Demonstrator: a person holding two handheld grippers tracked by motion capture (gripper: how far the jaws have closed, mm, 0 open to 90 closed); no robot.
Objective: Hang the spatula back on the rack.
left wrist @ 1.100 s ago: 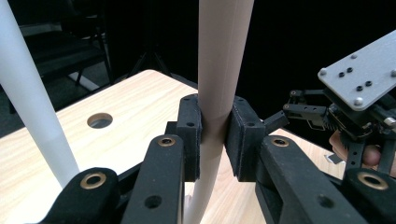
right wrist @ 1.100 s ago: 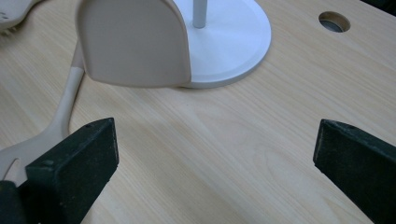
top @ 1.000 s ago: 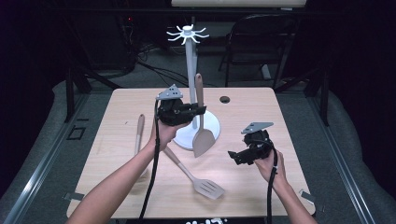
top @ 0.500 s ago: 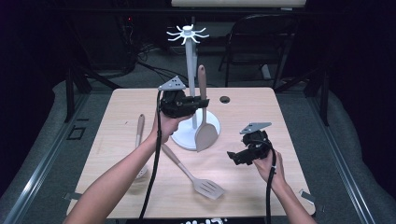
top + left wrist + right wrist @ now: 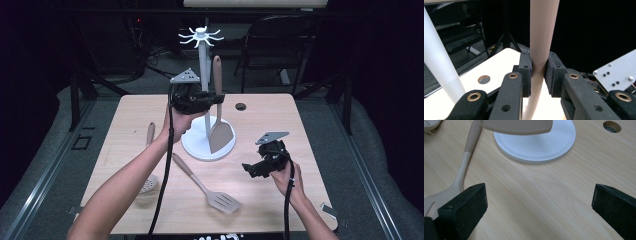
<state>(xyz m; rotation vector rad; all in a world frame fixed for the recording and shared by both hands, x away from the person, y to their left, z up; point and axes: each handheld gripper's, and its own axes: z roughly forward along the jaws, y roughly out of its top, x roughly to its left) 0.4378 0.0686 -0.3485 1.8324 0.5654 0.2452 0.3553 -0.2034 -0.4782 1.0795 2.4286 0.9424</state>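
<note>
From the high view, the left gripper [image 5: 216, 98] is raised above the table [image 5: 300, 130] and clamps the handle of a beige spatula [image 5: 219, 131], which hangs upright with its flat blade just over the round white base of the stand [image 5: 204, 90]; the handle stands just beside the stand's white pole, below the ring of hooks at its top. The right gripper [image 5: 248, 169] sits low over the right part of the table, apart from the stand. A slotted turner [image 5: 206, 187] lies flat in front of the base, and a slotted spoon [image 5: 149, 165] lies to its left, partly under the person's left forearm. In the left gripper view, the two black pads press on either side of the spatula's handle [image 5: 541, 50], which runs upright between them; the white pole [image 5: 439, 60] slants past at the left. In the right gripper view, the jaws stand wide apart with nothing between them but bare tabletop; beyond them are the stand's base [image 5: 539, 145], the spatula's blade [image 5: 516, 126] hanging over it, and the turner's handle [image 5: 465, 157] at the left.
</note>
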